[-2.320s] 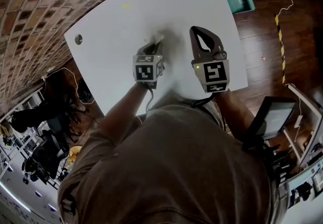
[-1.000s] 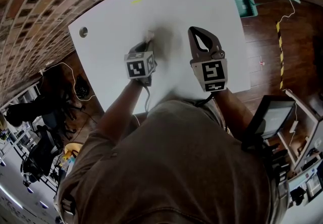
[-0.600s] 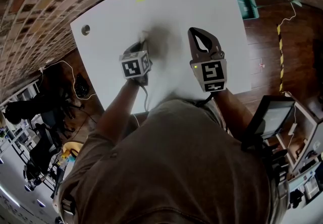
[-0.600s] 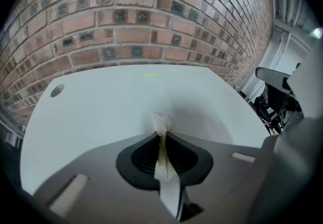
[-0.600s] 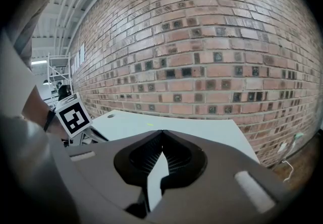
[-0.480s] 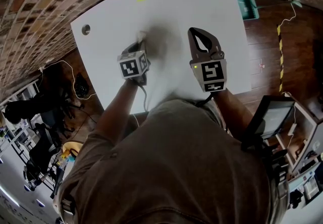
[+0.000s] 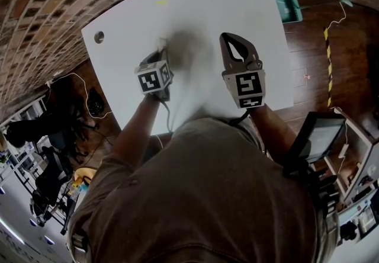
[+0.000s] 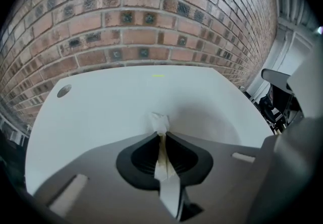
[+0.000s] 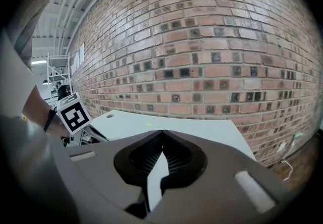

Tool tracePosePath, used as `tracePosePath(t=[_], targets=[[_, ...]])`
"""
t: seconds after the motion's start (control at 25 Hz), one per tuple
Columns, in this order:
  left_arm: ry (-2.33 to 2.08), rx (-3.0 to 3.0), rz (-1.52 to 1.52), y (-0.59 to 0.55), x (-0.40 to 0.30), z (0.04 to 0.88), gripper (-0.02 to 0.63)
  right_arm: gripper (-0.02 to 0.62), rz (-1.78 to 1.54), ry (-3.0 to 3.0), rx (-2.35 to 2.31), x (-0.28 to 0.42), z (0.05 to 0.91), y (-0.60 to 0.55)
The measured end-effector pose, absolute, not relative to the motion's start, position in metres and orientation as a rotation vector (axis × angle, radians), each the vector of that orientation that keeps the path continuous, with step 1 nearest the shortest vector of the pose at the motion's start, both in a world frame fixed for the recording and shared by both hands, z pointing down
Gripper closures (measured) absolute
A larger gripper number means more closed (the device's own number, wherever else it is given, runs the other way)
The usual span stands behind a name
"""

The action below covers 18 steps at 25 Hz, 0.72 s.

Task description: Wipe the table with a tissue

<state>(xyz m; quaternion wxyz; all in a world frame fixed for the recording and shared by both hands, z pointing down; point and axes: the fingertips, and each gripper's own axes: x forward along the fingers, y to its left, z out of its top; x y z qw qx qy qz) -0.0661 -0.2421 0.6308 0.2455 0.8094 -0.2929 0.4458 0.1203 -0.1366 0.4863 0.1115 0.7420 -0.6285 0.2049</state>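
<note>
**While the wipe runs: left claw on tissue, right claw spare**

Item 1, my left claw (image 8: 161, 136): pinching a folded tissue (image 8: 160, 121), whose free end pokes past the tips onto the white counter (image 8: 101, 112). I judge it is held low so the wad drags on the surface.

Item 2, my right claw (image 9: 160, 132): pressed together on nothing and parked to the right, probably to stay out of the path.

Change since 2.3 s ago: left claw and tissue have slid left, nearer the counter's round hole (image 7: 98, 37). Right claw has kept its place.
</note>
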Motion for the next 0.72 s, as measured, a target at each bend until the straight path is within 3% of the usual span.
tracePosePath(t=[0.72], targets=[[-0.599, 2.284, 1.235, -0.201, -0.013, 0.631, 0.575, 0.581, 0.591, -1.817, 2.195, 0.13, 0.488, -0.129]])
